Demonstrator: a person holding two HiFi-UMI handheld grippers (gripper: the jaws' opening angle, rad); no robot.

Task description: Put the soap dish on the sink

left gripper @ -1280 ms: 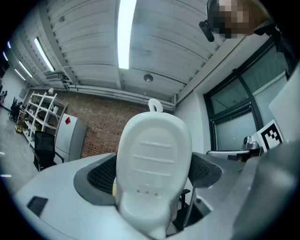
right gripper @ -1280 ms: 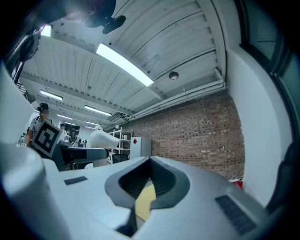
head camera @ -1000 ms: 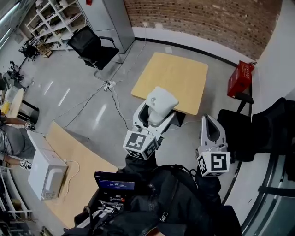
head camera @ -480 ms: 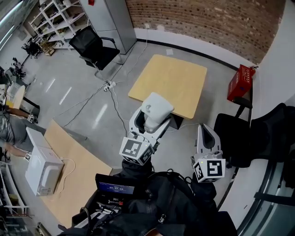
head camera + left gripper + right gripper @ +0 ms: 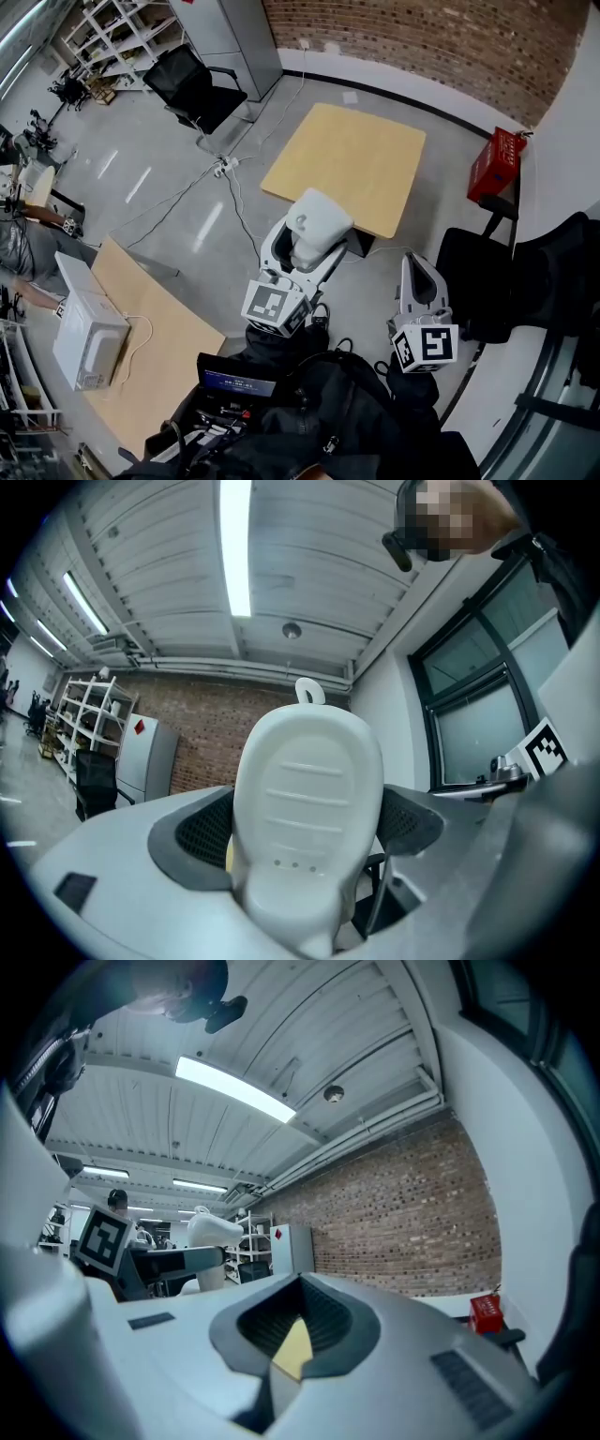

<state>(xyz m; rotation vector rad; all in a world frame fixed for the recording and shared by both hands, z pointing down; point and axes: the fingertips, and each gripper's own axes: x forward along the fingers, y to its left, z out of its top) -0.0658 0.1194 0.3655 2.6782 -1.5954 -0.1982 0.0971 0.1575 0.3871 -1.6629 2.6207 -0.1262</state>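
left gripper (image 5: 302,251) clamped on the white soap dish (image 5: 321,217), dead centre of the head view, just under the wooden bench (image 5: 375,159) in frame; right gripper (image 5: 419,274) squeezed closed on nothing, lower right

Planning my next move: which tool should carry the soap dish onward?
Left. The left tool is shut on the white soap dish; the right tool is shut and empty.

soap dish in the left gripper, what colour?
White; soap dish shows best in left gripper view.
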